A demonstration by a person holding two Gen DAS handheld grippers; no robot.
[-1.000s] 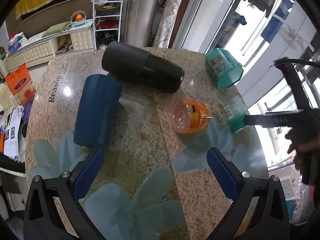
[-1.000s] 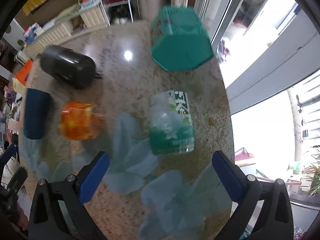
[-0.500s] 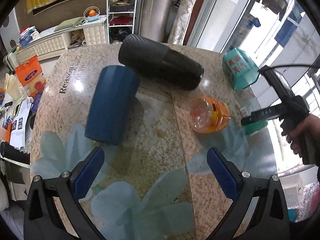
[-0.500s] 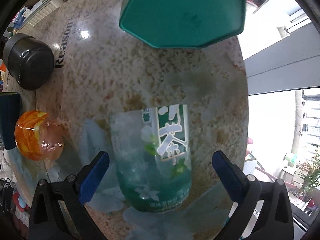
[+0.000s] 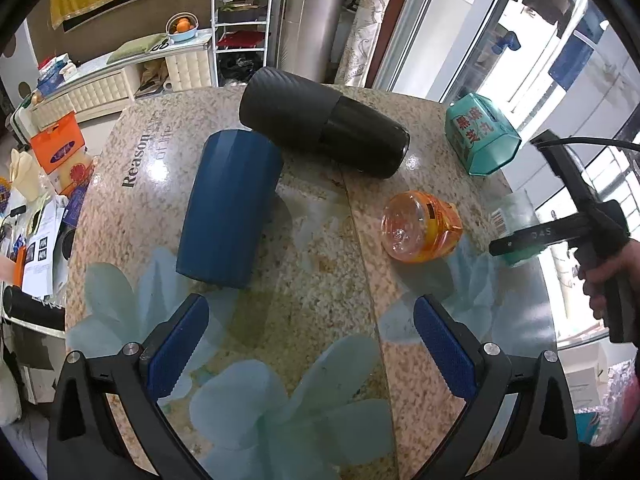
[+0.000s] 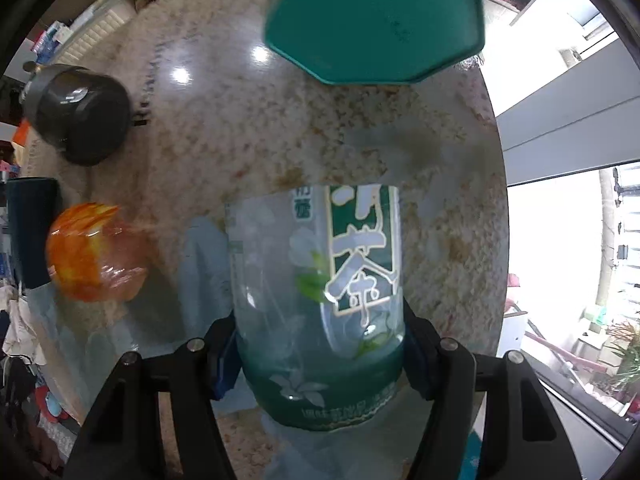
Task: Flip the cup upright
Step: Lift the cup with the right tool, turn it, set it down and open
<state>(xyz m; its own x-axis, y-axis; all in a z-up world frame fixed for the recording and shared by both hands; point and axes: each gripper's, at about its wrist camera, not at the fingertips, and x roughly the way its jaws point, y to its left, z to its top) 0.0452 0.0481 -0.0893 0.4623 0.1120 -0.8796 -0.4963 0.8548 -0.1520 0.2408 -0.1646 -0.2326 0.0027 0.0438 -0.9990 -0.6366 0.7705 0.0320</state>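
Observation:
A clear plastic cup with a green printed label lies on its side on the granite table. My right gripper is shut on it near its green end, one finger on each side. In the left wrist view only a bit of this cup shows behind the right gripper at the table's right edge. My left gripper is open and empty above the table's front part.
Lying on their sides are a dark blue cup, a black ribbed cup and an orange clear cup. A teal hexagonal cup lies at the back right, near the table's right edge.
My right gripper moved forward over the clear green cup and shut on it. My left gripper drew back and up a little and stayed open.

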